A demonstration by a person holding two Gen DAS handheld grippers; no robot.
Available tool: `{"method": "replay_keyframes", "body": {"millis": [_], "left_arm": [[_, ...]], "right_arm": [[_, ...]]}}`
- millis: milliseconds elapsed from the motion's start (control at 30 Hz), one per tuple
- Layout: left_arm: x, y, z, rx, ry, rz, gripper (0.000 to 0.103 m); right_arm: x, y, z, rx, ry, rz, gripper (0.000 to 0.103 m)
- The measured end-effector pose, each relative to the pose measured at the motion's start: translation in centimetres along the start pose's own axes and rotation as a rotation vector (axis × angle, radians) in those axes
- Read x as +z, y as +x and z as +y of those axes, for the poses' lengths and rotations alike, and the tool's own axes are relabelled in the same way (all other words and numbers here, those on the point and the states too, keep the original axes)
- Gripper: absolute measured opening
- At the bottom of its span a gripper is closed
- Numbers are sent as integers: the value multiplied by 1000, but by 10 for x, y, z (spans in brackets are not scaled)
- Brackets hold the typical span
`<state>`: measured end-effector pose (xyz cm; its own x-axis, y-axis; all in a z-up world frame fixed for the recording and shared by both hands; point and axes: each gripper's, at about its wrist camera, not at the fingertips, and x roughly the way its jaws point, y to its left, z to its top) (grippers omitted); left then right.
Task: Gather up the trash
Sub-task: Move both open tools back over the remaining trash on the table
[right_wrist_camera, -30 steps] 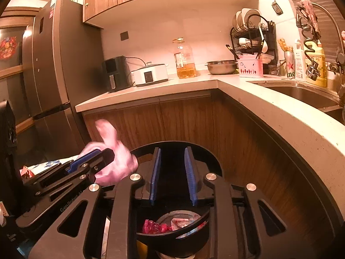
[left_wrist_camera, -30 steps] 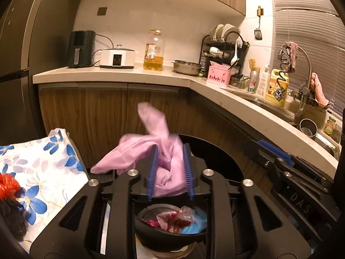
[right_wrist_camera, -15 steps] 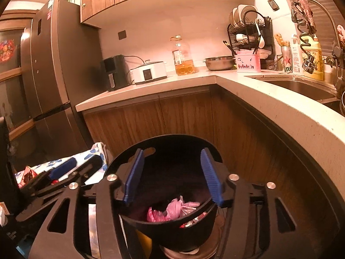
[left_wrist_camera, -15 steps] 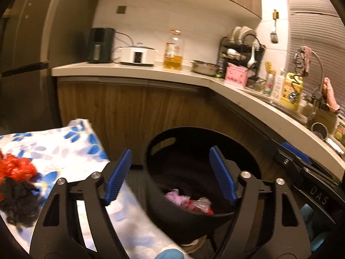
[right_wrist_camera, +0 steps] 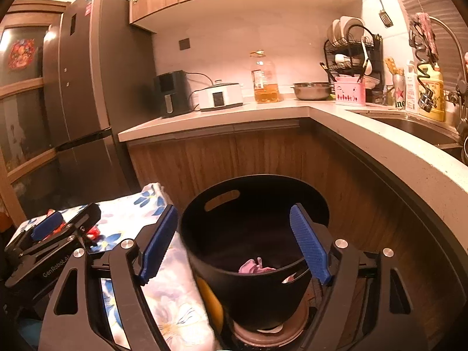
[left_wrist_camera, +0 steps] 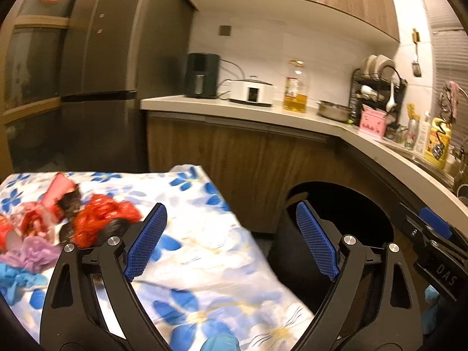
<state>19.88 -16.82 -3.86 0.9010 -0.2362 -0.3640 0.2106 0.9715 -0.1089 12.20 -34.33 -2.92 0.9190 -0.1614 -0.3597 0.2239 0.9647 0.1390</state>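
Dim warm light, under-cabinet glow, motion blur, fisheye-bent edges, dark corners

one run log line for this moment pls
left claw: opening, nothing between, over floral cloth | right claw: opening, nothing between, over black bin | pink bag: in bin

A tabletop point(left_wrist_camera: 204, 263) under a white cloth with blue flowers carries crumpled red wrappers point(left_wrist_camera: 102, 219), a purple scrap point(left_wrist_camera: 35, 256) and blue scraps point(left_wrist_camera: 17, 278) near its left end.
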Motion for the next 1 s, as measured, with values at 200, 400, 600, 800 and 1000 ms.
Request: {"method": "replay_keyframes", "body": {"millis": [200,400,600,800,1000], "left_arm": [[-9,-28,36,68,-36,-11,89],[-17,-56,73,151,-68,-31,89],[-30,-84,117,247,-113,-60,89],[-51,-112,164,353,-157,-84,89],[-60,-129,205,429,-217,-97,89]], "right_arm": [[-8,-7,31,18,-46,25,78],[-19,-10,66,59,-93,43,78],[-30,-11,101,123,-125,64,78],[-48,-11,137,192,-148,78,78],[-63,-7,168,246,-181,97,78]]}}
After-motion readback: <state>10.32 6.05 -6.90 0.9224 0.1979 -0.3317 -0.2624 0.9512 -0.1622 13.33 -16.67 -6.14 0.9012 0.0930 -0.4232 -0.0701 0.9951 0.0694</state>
